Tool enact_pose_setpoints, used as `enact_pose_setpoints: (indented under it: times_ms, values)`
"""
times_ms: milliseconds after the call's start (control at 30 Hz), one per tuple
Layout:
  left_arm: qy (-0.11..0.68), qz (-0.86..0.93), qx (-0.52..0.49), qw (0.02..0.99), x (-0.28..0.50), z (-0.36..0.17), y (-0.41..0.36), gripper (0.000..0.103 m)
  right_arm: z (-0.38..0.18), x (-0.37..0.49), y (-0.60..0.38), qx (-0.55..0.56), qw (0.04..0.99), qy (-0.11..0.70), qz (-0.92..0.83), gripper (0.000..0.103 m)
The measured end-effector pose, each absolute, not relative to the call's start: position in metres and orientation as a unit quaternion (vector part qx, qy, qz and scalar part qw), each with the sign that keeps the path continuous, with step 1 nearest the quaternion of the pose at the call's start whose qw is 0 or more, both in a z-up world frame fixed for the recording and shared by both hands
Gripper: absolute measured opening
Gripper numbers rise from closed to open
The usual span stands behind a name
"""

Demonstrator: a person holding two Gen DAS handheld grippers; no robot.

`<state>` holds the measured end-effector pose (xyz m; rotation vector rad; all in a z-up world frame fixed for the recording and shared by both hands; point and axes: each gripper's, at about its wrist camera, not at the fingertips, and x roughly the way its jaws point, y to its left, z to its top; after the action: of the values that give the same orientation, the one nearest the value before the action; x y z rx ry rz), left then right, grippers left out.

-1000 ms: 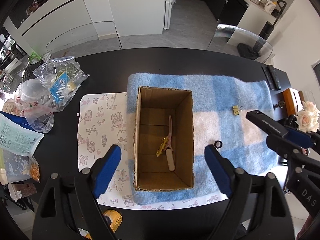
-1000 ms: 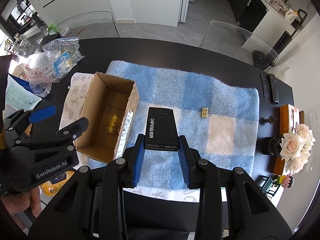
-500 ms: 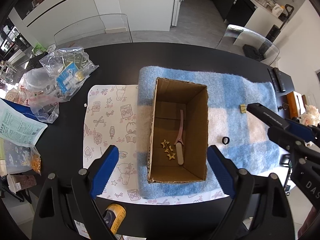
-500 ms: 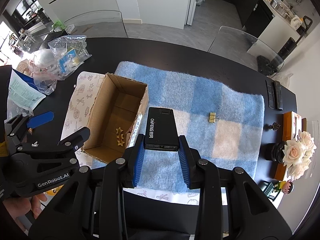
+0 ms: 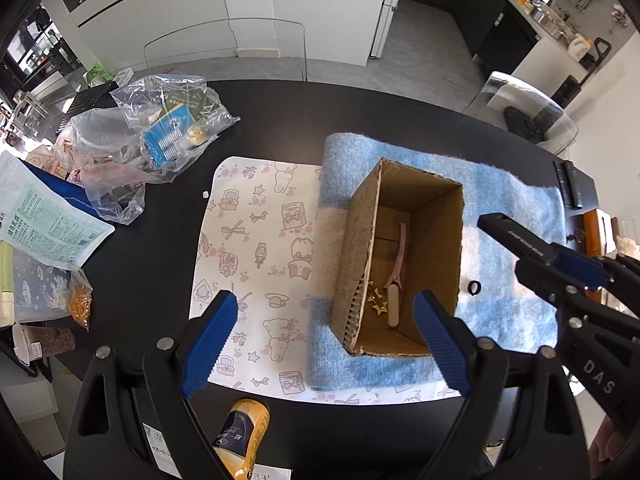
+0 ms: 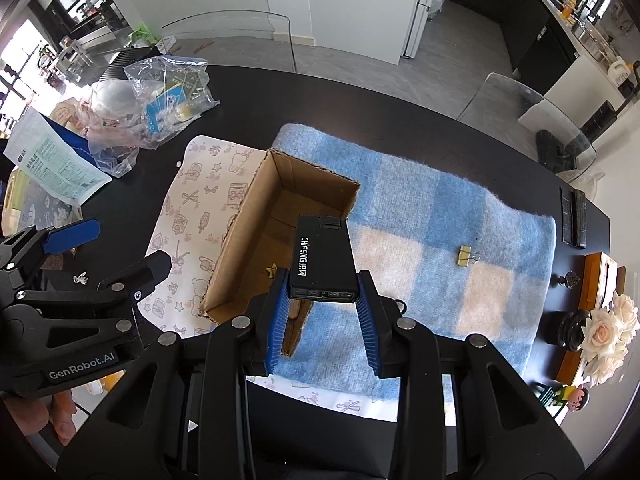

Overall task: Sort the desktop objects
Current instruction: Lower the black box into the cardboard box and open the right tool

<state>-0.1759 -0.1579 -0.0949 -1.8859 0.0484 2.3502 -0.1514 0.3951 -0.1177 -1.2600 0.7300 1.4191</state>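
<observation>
An open cardboard box (image 5: pixel 404 264) (image 6: pixel 256 232) stands on the left part of a blue checked cloth (image 5: pixel 516 208) (image 6: pixel 440 216). In it lie a pink hair clip (image 5: pixel 397 256) and gold star clips (image 5: pixel 378 302). My right gripper (image 6: pixel 323 312) is shut on a black lighter (image 6: pixel 323 258) and holds it over the box's right wall; it also shows in the left wrist view (image 5: pixel 516 236). My left gripper (image 5: pixel 324 340) is open and empty, above the box's near left corner. A small black ring (image 5: pixel 474 288) and a gold binder clip (image 6: pixel 466 257) lie on the cloth.
A patterned paper mat (image 5: pixel 256 248) lies left of the box. Plastic bags with packets (image 5: pixel 160 136) and a printed pouch (image 5: pixel 44 220) fill the table's left side. A yellow tube (image 5: pixel 240 432) lies at the front edge. Flowers (image 6: pixel 604 332) and remotes (image 6: pixel 572 220) stand at the right.
My right gripper has carried the lighter left, from over the cloth to over the box's right wall. My left gripper has drifted left, so the box now sits right of its centre.
</observation>
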Motion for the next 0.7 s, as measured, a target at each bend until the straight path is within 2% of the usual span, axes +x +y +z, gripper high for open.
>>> enact_pose_setpoints:
  times_ms: [700]
  values:
    - [0.001, 0.779, -0.624, 0.054, -0.184, -0.099, -0.196, 0.089, -0.137, -0.191, 0.402, -0.544, 0.515, 0.297, 0.592, 0.034]
